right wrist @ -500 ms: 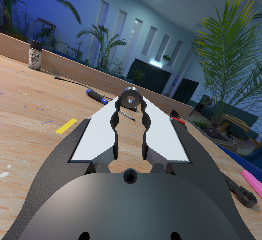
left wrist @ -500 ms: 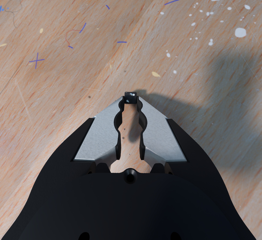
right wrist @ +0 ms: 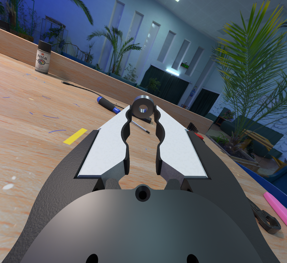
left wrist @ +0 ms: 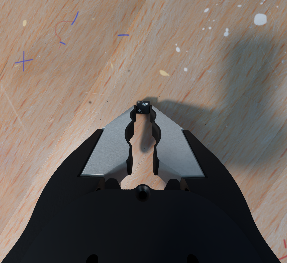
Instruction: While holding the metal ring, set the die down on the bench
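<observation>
In the left wrist view my left gripper (left wrist: 142, 109) points down at the wooden bench (left wrist: 77, 100) and is shut on a small black die (left wrist: 142, 107) with white pips, held at the fingertips. The die's shadow joins it at the far side, so it is at or just above the wood. In the right wrist view my right gripper (right wrist: 142, 110) is shut on a grey metal ring (right wrist: 142, 106), held upright at the fingertips above the bench (right wrist: 38, 139), its hole facing the camera.
A spray can (right wrist: 43, 57) stands by the bench's back wall. A blue-and-black screwdriver (right wrist: 108, 105) and a black cable (right wrist: 80, 87) lie ahead of the right gripper. A yellow tape strip (right wrist: 75, 136), a black wrench (right wrist: 267, 219) and a pink piece (right wrist: 276, 205) lie nearby.
The left gripper has come lower toward the bench with the die; the marks on the wood look larger. The right gripper still holds the ring, its view slightly shifted.
</observation>
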